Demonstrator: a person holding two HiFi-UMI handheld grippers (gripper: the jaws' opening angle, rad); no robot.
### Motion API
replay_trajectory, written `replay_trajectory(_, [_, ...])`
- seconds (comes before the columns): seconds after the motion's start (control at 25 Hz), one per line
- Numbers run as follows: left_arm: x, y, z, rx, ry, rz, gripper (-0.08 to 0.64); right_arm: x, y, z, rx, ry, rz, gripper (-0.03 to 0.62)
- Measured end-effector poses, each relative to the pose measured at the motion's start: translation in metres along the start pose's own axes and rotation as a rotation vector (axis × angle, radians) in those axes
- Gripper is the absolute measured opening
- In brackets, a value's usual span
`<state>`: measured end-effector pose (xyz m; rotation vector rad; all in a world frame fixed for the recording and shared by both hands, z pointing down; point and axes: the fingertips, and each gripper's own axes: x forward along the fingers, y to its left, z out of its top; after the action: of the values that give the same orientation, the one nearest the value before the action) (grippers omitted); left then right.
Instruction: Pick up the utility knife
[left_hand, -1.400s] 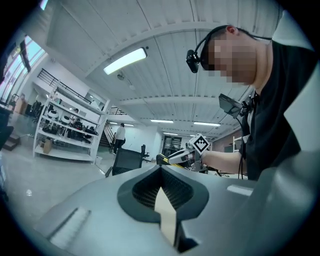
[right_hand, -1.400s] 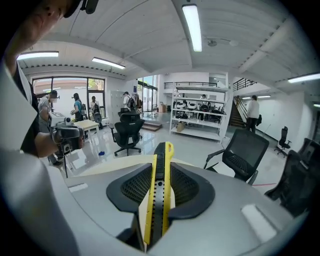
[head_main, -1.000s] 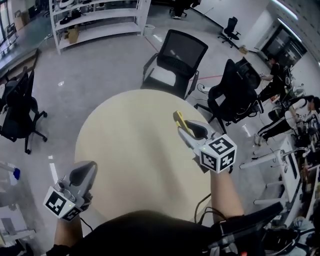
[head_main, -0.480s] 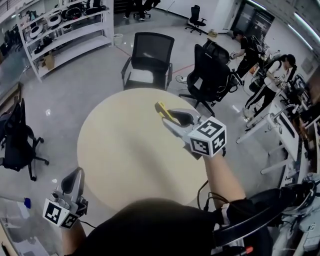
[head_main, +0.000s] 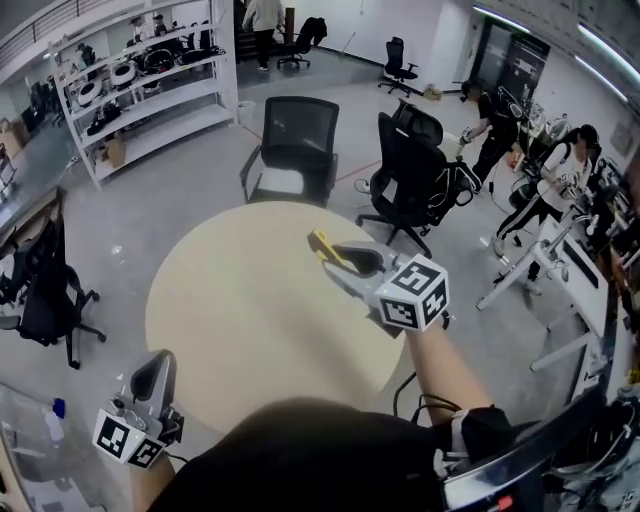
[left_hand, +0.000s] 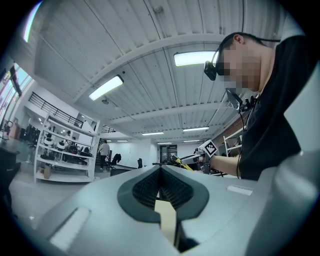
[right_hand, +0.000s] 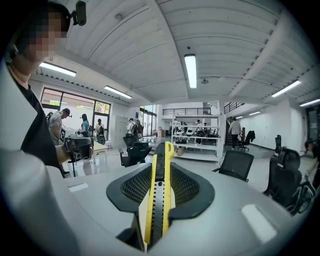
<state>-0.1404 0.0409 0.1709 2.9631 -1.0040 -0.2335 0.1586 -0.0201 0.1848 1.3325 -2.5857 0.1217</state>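
Utility knife (head_main: 324, 246), yellow and black, sits clamped lengthwise between the fingers of the right gripper (head_main: 338, 262) above the round worktop (head_main: 230, 310) near its right edge, while the left gripper (head_main: 152, 372), fingers together and empty, hangs off the near-left edge.

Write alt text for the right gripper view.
The right gripper is shut on a yellow utility knife, which lies lengthwise between its jaws. Beyond stand office chairs and a white shelf rack.

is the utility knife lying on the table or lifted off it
Lifted off: the utility knife sits clamped between the right gripper's pads, held above the round table.
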Motion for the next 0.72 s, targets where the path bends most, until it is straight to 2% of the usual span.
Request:
replay_trajectory(0.12, [0.014, -0.042, -0.001, -0.010, 0.001, 0.011, -0.003, -0.038, -0.013, -0.013, 0.009, -0.009, 0.034, 0.130])
replay_trajectory(0.28, [0.021, -0.066, -0.002, -0.024, 0.011, 0.017, -0.003, -0.061, -0.013, -0.022, 0.033, -0.036, 0.077, 0.130])
replay_trajectory(0.44, [0.033, -0.090, -0.003, -0.006, 0.032, -0.007, -0.003, -0.084, -0.016, -0.019, 0.073, -0.096, 0.117, 0.130])
replay_trajectory(0.56, [0.036, -0.094, 0.004, 0.014, 0.025, -0.037, -0.002, -0.100, -0.010, -0.005, 0.068, -0.139, 0.115, 0.130])
replay_trajectory(0.72, [0.028, -0.077, 0.015, 0.005, 0.005, -0.061, -0.003, -0.104, 0.007, 0.013, 0.047, -0.184, 0.082, 0.131])
